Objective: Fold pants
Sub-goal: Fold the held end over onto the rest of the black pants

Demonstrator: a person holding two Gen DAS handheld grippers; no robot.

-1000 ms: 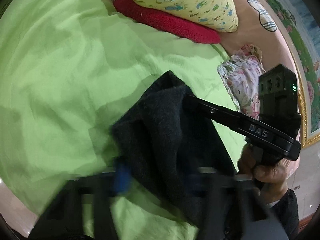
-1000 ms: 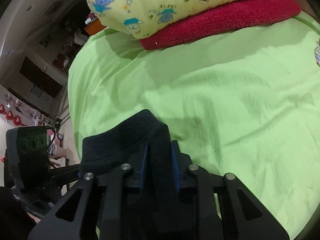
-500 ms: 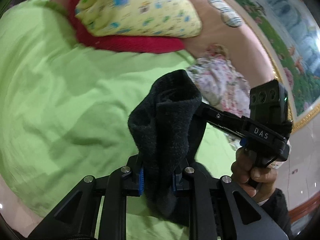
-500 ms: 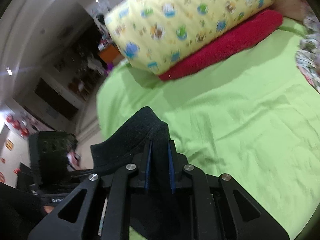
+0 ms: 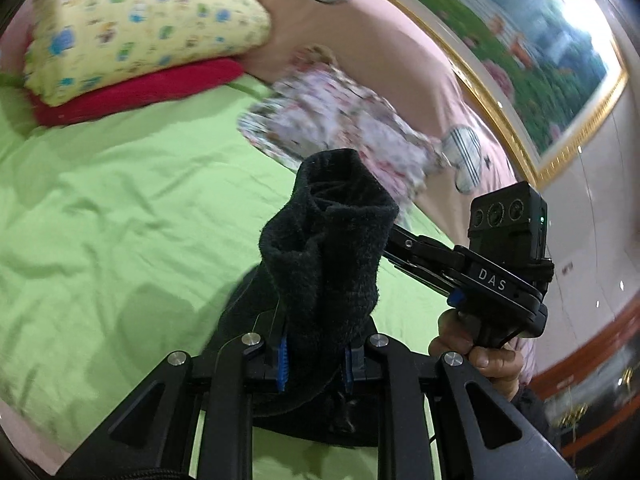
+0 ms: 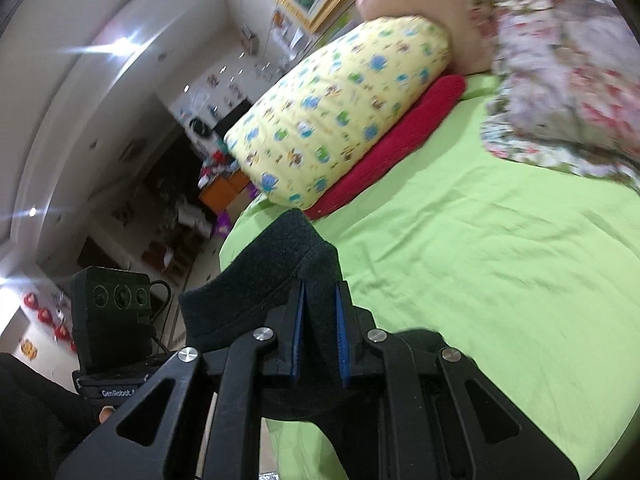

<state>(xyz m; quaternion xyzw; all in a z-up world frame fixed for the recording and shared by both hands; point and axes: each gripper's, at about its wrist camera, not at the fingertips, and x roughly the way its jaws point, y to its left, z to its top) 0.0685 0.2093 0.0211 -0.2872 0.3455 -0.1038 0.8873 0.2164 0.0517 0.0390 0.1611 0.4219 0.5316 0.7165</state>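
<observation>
The pants (image 5: 332, 248) are black fleece, bunched and held up above the green bedsheet (image 5: 120, 200). My left gripper (image 5: 314, 360) is shut on a thick fold of them; the cloth stands up past its fingers. My right gripper (image 6: 318, 328) is shut on another edge of the pants (image 6: 260, 280). In the left wrist view the right gripper's body and the hand holding it (image 5: 480, 356) are close on the right. In the right wrist view the left gripper's camera block (image 6: 112, 312) is at the left. The pants' lower part hangs out of sight.
A yellow printed pillow (image 5: 132, 28) lies on a red blanket (image 5: 152, 88) at the head of the bed. A floral cloth (image 5: 344, 120) lies by the pink headboard (image 5: 360, 40). The bed's left edge (image 6: 236, 240) drops to a cluttered floor.
Both grippers have lifted the pants off the sheet and tilted upward, so the pillow, headboard and wall painting have come into view. Both grips have stayed shut on the cloth.
</observation>
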